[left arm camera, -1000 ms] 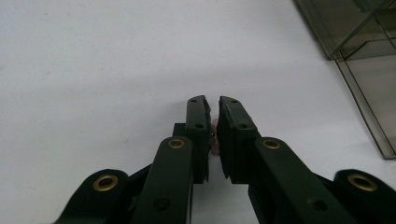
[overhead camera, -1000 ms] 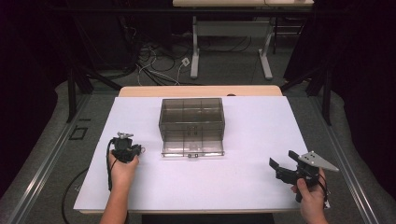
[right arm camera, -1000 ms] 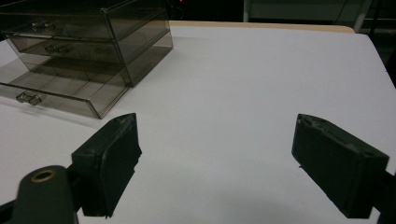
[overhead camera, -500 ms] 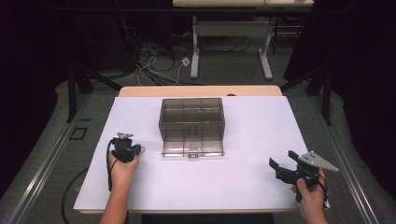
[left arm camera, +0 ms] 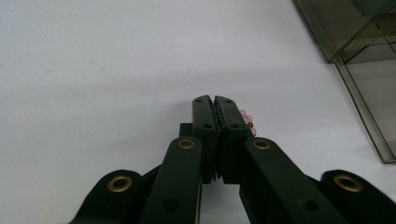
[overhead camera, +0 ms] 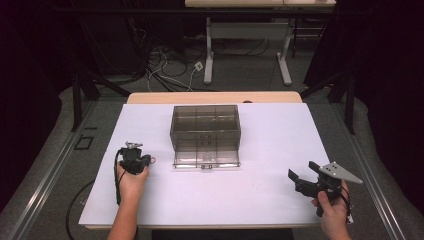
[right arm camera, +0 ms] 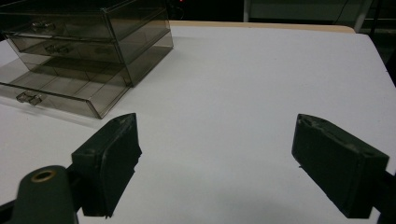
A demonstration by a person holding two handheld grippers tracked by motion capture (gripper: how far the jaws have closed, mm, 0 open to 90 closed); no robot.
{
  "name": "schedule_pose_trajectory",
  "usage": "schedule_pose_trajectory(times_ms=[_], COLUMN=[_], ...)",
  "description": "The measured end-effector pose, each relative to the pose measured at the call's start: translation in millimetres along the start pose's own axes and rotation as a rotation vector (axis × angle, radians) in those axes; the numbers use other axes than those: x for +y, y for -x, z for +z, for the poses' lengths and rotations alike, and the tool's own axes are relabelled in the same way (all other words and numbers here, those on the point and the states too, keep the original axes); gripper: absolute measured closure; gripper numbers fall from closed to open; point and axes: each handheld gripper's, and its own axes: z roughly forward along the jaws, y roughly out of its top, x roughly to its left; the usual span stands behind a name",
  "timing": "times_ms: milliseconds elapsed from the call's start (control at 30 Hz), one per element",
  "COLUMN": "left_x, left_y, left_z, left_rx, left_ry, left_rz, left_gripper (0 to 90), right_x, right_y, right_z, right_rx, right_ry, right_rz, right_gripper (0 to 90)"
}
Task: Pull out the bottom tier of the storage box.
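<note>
A smoky see-through drawer box (overhead camera: 205, 125) stands mid-table, its bottom drawer (overhead camera: 206, 159) pulled out toward me. My left gripper (overhead camera: 147, 160) rests on the white table (overhead camera: 260, 195), left of the drawer. In the left gripper view its jaws (left arm camera: 215, 100) are pressed together, and a small pink beaded thing (left arm camera: 247, 117) sticks out at their right side, so they look shut on it. The box's corner (left arm camera: 364, 56) is at the upper right there. My right gripper (overhead camera: 302, 170) is held at the table's front right, open with nothing between its jaws (right arm camera: 217, 140). It faces the box (right arm camera: 84, 37) and the open drawer (right arm camera: 56, 88).
White table surface lies around the box on all sides. Beyond the far wooden edge (overhead camera: 215, 97) are floor cables (overhead camera: 165, 65) and a desk frame (overhead camera: 245, 45). Metal rails run along the floor at both sides.
</note>
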Motion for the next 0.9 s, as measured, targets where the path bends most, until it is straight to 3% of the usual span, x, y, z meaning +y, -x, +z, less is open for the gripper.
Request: schedule_pose_trajectory(times_ms=[900], left_x=[0.9], left_y=[-4.1], left_z=[-9.4], left_rx=[-0.002], left_ry=[0.042], left_rz=[-0.011], left_gripper=[88.0], right_x=[0.4], right_y=[0.4], right_z=[0.6], right_rx=[0.001], right_ry=[-0.007], right_rz=[-0.001], right_gripper=[14.4])
